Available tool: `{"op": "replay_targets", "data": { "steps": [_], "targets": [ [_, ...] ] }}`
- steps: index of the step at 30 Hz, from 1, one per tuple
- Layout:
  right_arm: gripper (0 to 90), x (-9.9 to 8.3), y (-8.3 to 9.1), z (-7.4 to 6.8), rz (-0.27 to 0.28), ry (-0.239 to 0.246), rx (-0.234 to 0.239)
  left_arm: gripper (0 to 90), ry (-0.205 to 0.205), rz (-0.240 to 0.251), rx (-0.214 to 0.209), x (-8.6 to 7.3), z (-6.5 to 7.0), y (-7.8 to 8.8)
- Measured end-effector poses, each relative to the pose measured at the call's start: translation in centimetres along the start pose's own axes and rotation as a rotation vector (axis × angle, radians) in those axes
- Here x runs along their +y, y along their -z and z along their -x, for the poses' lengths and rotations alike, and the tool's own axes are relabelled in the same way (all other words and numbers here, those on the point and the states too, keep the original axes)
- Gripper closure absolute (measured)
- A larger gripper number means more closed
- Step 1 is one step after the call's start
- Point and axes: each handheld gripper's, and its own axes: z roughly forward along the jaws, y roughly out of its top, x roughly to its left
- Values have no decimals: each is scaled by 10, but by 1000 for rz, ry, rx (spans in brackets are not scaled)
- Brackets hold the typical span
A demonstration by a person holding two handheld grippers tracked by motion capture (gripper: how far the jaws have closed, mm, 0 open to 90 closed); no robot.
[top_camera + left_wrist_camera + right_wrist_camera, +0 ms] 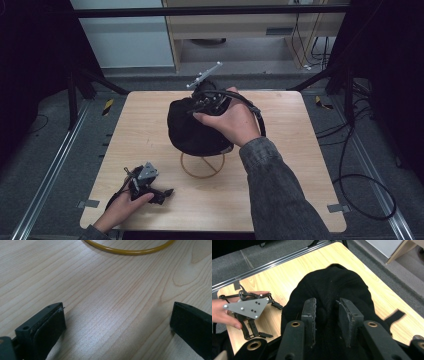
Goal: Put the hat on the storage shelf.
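Note:
A black cloth hat (192,132) sits on a stand with a yellow ring base (200,177) at the middle of the wooden table (290,165). My right gripper (201,107) points down onto the hat's far top, held by a hand in a grey sleeve. In the right gripper view its jaws (327,307) stand a little apart over the hat (332,277), with a ridge of fabric between the pads. My left gripper (167,192) rests on the table at the front left, wide open with bare wood between its jaws (117,322). The yellow ring (127,251) lies just ahead of it.
The left gripper (272,320) lies beside the hat in the right gripper view, a hand on it. A black strap (394,316) sticks out from the hat's side. Metal rails (55,165) run along both table sides, and cables (365,195) lie on the floor at right.

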Motion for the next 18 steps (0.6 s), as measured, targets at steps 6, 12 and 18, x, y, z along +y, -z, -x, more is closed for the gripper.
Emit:
{"op": "replay_targets", "data": {
  "steps": [6, 12, 18],
  "targets": [
    [610, -3, 5, -2, 19, -7, 9, 0, 1, 0, 0, 0, 0, 0],
    [564, -6, 11, -9, 40, -7, 3, 0, 1, 0, 0, 0, 0, 0],
    [497, -10, 16, -13, 51, -11, -3, 0, 0, 0, 1, 0, 0, 0]
  ]
}}
